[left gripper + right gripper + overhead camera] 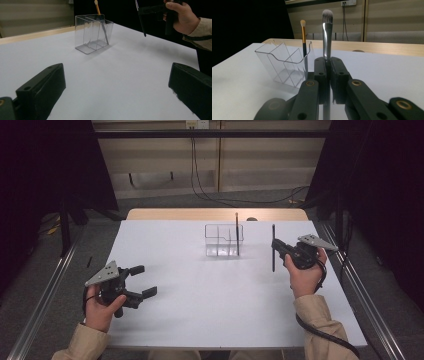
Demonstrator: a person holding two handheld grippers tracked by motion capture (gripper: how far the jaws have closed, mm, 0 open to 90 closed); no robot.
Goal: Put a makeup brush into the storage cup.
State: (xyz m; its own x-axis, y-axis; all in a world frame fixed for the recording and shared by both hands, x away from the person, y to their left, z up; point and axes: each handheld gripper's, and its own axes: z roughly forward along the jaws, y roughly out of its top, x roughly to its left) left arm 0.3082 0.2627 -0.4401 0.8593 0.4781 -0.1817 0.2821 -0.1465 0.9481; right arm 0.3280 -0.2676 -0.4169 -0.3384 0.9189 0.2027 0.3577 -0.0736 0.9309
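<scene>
A clear plastic organizer [223, 240] with several compartments stands on the white table [200, 290], toward the back. A gold-handled makeup brush [237, 234] stands upright in its right compartment, also seen in the left gripper view [100, 17] and the right gripper view [303, 37]. My right gripper [276, 246] is shut on a second makeup brush [273, 247] with a silver ferrule, held upright to the right of the organizer; its bristles [327, 16] point up. My left gripper [143, 281] rests open near the table's front left, nothing between its fingers [42, 87].
A wooden strip [215, 214] runs along the table's far edge. Cables [200, 180] hang down the back wall to the floor. Metal rails [360, 290] flank the table on both sides.
</scene>
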